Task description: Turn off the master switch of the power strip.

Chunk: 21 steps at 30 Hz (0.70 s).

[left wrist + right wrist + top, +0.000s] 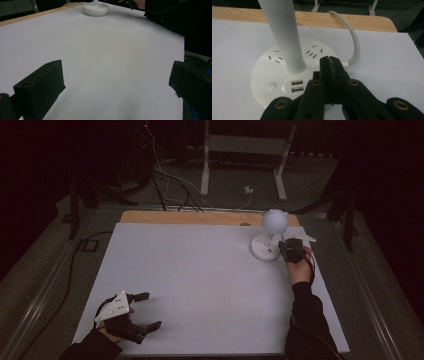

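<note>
Hovering my right tool [331,65], jaws clenched on nothing, over the lamp [269,236] base at the table's [200,285] far right; its button looks unpressed. Left tool [131,316] rests released.

A white sheet [200,280] is covering most of the table, and a strip of bare wooden tabletop [190,217] is showing along its far edge. Beyond the table, a white metal frame [242,150] is standing on the grey floor [45,265], its two legs spreading toward the table. Thin white and dark cables [165,185] are trailing across the floor near that frame, and a small white plug [248,190] is lying among them. Dark stands [75,200] are rising at the left and right sides, with the background lying in deep shadow.
</note>
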### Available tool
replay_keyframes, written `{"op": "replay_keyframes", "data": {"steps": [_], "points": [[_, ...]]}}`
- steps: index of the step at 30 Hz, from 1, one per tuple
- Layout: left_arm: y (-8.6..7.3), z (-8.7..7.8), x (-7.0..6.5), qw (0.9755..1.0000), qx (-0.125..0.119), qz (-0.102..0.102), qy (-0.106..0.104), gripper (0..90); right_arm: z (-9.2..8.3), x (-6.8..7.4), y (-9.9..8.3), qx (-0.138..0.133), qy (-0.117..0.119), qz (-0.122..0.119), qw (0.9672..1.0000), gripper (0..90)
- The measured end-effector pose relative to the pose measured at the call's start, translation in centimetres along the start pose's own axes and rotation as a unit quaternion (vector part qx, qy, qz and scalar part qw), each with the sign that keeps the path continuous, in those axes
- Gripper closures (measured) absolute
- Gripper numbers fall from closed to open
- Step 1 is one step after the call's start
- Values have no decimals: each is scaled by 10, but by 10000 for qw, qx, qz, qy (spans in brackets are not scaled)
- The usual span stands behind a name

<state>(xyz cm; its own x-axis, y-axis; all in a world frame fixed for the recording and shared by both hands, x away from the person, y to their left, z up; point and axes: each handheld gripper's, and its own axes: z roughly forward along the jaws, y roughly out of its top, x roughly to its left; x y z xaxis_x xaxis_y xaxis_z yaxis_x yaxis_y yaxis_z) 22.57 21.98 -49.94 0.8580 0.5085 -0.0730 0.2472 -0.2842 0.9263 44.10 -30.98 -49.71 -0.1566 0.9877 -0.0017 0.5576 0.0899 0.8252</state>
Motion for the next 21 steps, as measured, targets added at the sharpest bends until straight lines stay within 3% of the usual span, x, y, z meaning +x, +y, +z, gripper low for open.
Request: {"op": "replay_keyframes", "data": {"steps": [21], "points": [[0, 0, 0, 10000, 7, -4, -24, 4, 14, 3, -1, 149, -78, 9, 9999, 900]]}}
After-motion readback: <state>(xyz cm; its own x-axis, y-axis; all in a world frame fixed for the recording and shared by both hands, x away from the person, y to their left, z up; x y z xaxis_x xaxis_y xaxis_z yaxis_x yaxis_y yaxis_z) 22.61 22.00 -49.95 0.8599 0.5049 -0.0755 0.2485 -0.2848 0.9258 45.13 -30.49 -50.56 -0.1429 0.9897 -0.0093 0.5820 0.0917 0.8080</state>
